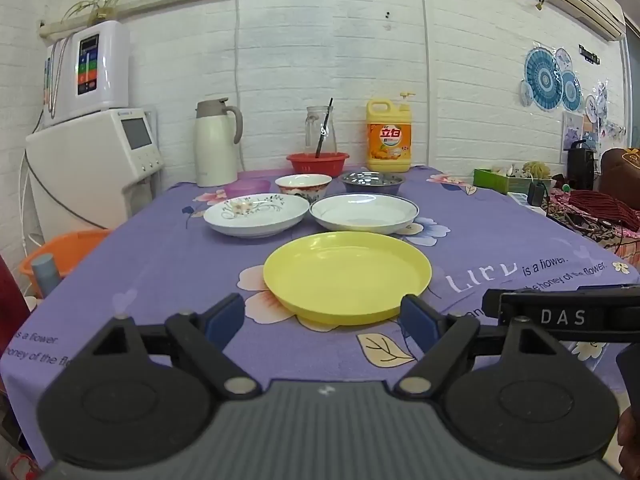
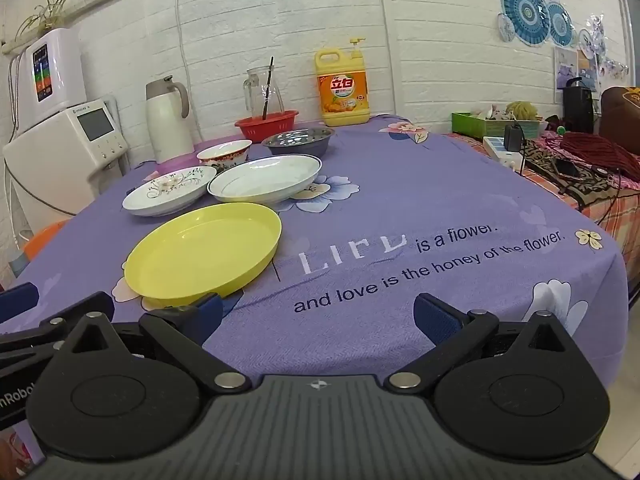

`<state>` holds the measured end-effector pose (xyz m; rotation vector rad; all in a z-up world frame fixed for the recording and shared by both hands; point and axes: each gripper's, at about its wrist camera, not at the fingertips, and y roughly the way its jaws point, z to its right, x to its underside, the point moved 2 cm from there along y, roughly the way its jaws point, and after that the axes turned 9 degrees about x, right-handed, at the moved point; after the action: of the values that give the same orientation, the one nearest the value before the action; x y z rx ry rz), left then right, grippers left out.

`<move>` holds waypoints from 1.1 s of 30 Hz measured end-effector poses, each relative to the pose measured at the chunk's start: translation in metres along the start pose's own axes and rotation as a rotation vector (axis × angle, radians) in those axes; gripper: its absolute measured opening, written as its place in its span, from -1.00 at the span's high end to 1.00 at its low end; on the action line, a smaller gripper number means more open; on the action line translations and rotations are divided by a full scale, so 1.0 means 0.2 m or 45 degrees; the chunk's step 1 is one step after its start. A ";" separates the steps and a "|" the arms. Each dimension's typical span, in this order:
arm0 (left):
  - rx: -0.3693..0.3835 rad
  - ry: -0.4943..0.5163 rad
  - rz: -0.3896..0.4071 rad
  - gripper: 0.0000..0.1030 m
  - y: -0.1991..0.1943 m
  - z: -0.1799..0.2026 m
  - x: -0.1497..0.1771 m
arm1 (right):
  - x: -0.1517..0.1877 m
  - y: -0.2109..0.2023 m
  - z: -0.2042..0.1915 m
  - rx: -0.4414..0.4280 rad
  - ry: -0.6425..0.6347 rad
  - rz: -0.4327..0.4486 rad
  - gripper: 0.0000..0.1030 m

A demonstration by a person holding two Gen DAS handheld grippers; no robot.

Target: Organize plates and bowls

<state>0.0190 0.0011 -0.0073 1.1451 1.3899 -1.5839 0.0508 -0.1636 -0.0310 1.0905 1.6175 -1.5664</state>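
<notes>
Nothing stacked yet — yellow plate (image 1: 347, 276), two white plates, bowls lie separate; both grippers' fingers spread, empty.

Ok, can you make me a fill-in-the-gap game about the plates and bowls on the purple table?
1. The round plastic plate nearest the grippers is coloured ____.
2. The white ceramic plate with a flower pattern lies on the table ____ the plain white plate with a thin blue rim.
3. The shiny bowl in front of the yellow detergent bottle is made of ____.
4. A dark stick stands in the ____ plastic basket.

Missing words: yellow; beside; metal; red
</notes>
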 end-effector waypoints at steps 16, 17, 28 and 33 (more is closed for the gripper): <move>0.018 0.007 0.003 -0.61 -0.01 0.01 -0.01 | 0.00 0.00 0.00 0.004 -0.015 -0.012 -1.00; 0.019 0.006 0.002 -0.61 -0.02 0.01 -0.01 | 0.00 0.00 0.01 0.002 -0.015 -0.014 -1.00; 0.017 0.001 0.005 -0.61 -0.02 0.00 -0.02 | 0.00 0.00 0.00 0.000 -0.030 -0.013 -1.00; 0.018 -0.003 0.009 -0.61 -0.03 0.00 -0.02 | -0.01 -0.01 -0.01 -0.008 -0.042 -0.010 -1.00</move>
<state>0.0147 0.0020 -0.0008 1.1548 1.3737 -1.5918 0.0504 -0.1614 -0.0292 1.0512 1.6059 -1.5753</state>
